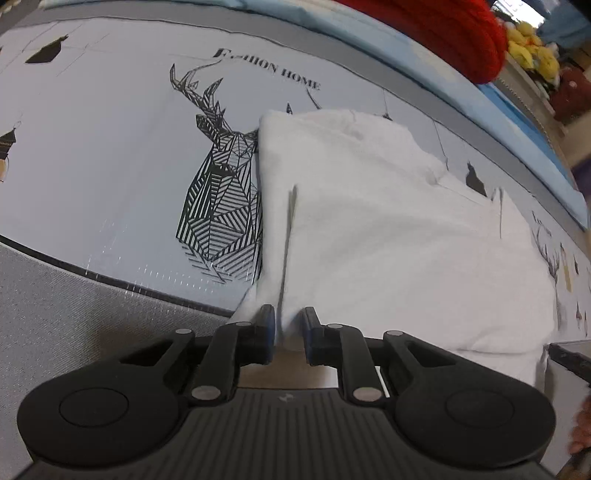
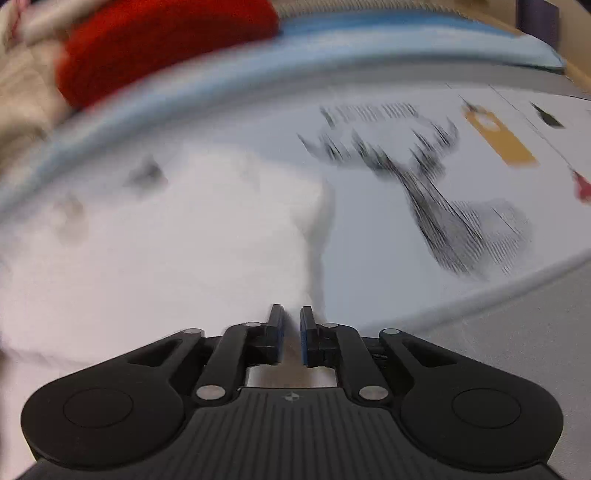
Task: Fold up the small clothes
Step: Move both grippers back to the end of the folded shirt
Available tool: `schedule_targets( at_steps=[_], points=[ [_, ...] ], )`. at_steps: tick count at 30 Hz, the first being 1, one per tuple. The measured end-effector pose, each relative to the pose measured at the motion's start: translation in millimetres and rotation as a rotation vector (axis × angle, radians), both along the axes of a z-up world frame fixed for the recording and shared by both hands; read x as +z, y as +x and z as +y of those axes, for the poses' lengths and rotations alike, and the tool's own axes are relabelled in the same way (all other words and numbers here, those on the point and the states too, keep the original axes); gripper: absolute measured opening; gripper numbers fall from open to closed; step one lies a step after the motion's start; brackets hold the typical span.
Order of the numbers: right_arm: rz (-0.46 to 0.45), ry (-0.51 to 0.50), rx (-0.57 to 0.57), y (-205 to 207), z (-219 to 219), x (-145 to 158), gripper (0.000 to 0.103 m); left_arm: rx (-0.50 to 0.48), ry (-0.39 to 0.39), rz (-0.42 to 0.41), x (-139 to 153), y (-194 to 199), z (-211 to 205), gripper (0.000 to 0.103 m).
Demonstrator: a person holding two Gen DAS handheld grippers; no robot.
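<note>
A white garment point(image 1: 388, 240) lies partly folded on a pale tablecloth point(image 1: 110, 147) printed with a black line-drawn deer point(image 1: 221, 206). My left gripper point(image 1: 289, 321) is shut on the garment's near left corner; the cloth runs up between its fingers. The right wrist view is blurred by motion. There the same white garment point(image 2: 166, 240) fills the left half, and its right edge comes down to the tips of my right gripper point(image 2: 291, 317). Only a narrow slit shows between the jaws, and I cannot tell whether cloth is pinched in it.
A red knitted item point(image 1: 443, 33) lies on a blue sheet point(image 1: 424, 77) beyond the tablecloth's far edge, with yellow soft toys point(image 1: 532, 55) behind it. A grey woven band point(image 1: 55, 295) borders the tablecloth's near side. A hand point(image 1: 581, 432) shows at the lower right.
</note>
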State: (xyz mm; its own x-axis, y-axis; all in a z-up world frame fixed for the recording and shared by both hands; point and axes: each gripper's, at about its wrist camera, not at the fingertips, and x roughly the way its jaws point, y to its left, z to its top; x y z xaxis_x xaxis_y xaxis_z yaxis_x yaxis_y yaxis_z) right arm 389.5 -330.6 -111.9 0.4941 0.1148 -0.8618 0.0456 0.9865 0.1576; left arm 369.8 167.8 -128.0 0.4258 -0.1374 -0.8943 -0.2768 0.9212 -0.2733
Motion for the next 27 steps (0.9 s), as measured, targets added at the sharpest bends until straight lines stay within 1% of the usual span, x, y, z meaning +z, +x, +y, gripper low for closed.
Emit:
schedule_targets(
  at_steps=[1, 2, 4, 5, 7, 9, 12, 14, 15, 17, 18, 19, 21, 23, 25, 27],
  points=[
    [0.009, 0.021, -0.027, -8.0, -3.8, 6.8, 0.03, 0.015, 0.018, -0.013, 9.9, -4.4, -1.7, 0.018],
    [-0.008, 0.056, -0.039, -17.3, -8.8, 18.1, 0.03, 0.022, 0.045, -0.066, 26.7, -11.7, -5.4, 0.019],
    [-0.076, 0.082, -0.033, -40.9, -9.7, 44.8, 0.03, 0.028, 0.114, -0.191, 61.8, -28.8, -16.6, 0.019],
    [-0.113, 0.079, -0.025, -54.3, -8.0, 59.1, 0.03, 0.033, 0.142, -0.23, 76.6, -36.7, -22.2, 0.019],
    [-0.185, 0.099, -0.007, -83.4, -6.4, 86.1, 0.03, 0.042, 0.163, -0.299, 104.5, -56.0, -32.5, 0.019],
    [-0.24, 0.128, 0.002, -113.0, -6.0, 109.5, 0.03, 0.051, 0.174, -0.35, 126.7, -78.9, -41.4, 0.019],
    [-0.299, 0.158, 0.007, -155.6, -4.8, 134.6, 0.031, 0.057, 0.188, -0.402, 151.7, -122.1, -55.3, 0.019],
    [-0.339, 0.156, 0.028, -186.3, -3.6, 148.2, 0.032, 0.062, 0.196, -0.428, 162.6, -156.3, -61.7, 0.023],
    [-0.362, 0.142, 0.04, -202.0, -2.5, 152.8, 0.035, 0.066, 0.2, -0.44, 166.3, -173.0, -62.6, 0.024],
    [-0.404, 0.119, 0.047, -228.7, -2.3, 156.7, 0.038, 0.065, 0.221, -0.455, 171.5, -206.9, -66.4, 0.025],
    [-0.424, 0.115, 0.046, -241.5, -3.1, 156.5, 0.042, 0.059, 0.236, -0.458, 173.3, -221.3, -68.4, 0.025],
    [-0.445, 0.115, 0.034, -254.2, -5.2, 154.2, 0.045, 0.047, 0.254, -0.461, 174.5, -236.8, -69.2, 0.025],
    [-0.469, 0.119, 0.001, -268.8, -10.8, 144.0, 0.046, 0.012, 0.297, -0.461, 172.9, -265.1, -73.7, 0.025],
    [-0.482, 0.135, -0.028, -282.6, -16.4, 134.2, 0.046, -0.013, 0.322, -0.455, 169.5, -289.9, -75.1, 0.026],
    [-0.47, 0.119, -0.043, -287.8, -17.3, 126.6, 0.046, -0.018, 0.323, -0.443, 163.6, -311.4, -73.5, 0.027],
    [-0.463, 0.11, -0.038, -290.1, -16.0, 122.3, 0.046, -0.03, 0.31, -0.437, 154.3, -325.9, -71.9, 0.03]
  ],
)
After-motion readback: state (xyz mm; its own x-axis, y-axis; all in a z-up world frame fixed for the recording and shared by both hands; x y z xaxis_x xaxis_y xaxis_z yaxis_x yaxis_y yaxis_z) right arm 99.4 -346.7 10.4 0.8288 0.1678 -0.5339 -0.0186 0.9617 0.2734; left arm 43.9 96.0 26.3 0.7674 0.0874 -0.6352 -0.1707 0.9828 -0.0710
